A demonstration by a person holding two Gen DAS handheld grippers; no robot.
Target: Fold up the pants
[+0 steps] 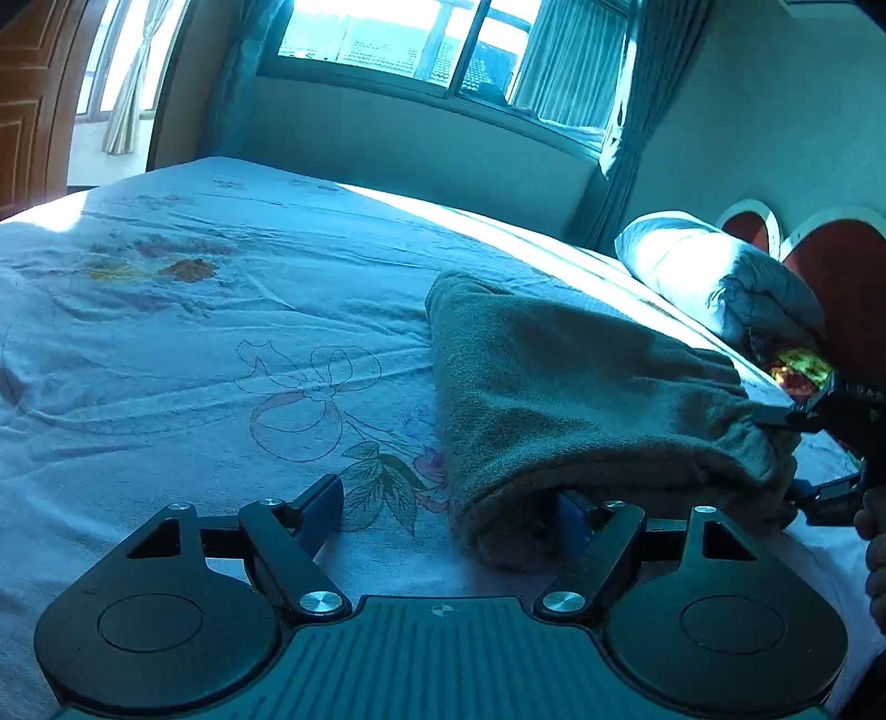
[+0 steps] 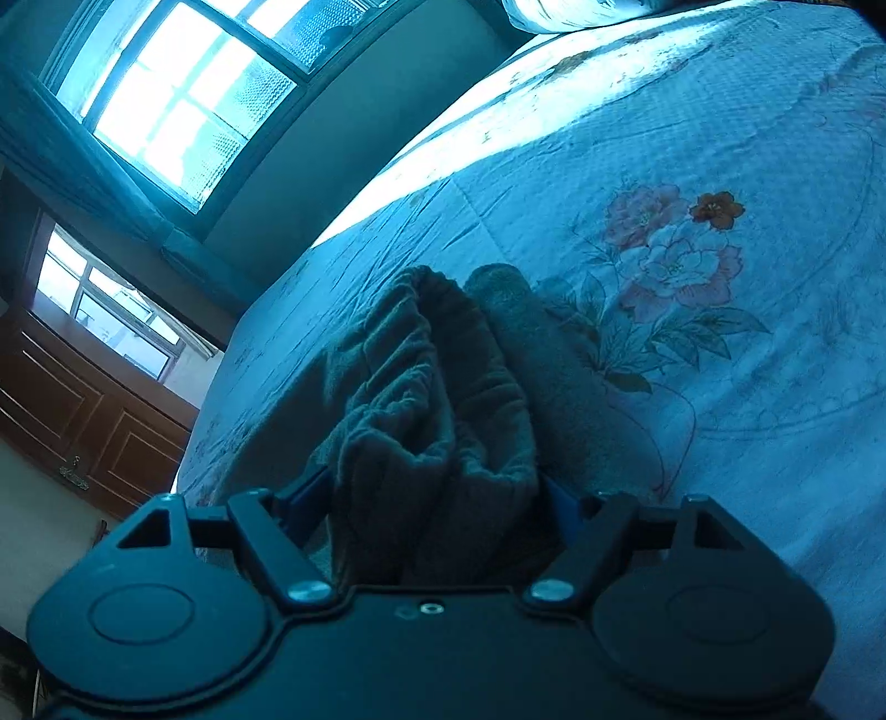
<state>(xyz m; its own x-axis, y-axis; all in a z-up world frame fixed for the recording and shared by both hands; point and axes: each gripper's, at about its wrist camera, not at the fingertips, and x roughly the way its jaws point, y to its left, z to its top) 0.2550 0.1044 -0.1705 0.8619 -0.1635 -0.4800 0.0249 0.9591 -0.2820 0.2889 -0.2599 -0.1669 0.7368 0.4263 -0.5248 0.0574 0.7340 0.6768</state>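
Grey fleece pants (image 1: 576, 387) lie folded in a thick bundle on the floral bedsheet (image 1: 221, 343). My left gripper (image 1: 448, 512) is open at the bundle's near corner; its left finger rests on the sheet and its right finger sits under the fabric edge. My right gripper shows at the right edge of the left wrist view (image 1: 819, 443), at the bundle's gathered waistband end. In the right wrist view the waistband (image 2: 437, 399) fills the space between my right gripper's (image 2: 437, 498) blue fingers, which stand wide apart around the cloth.
A white pillow (image 1: 714, 277) lies against the red headboard (image 1: 830, 260) to the right. A window (image 1: 432, 44) and wall run along the bed's far side. A wooden cabinet (image 2: 83, 410) stands past the foot of the bed.
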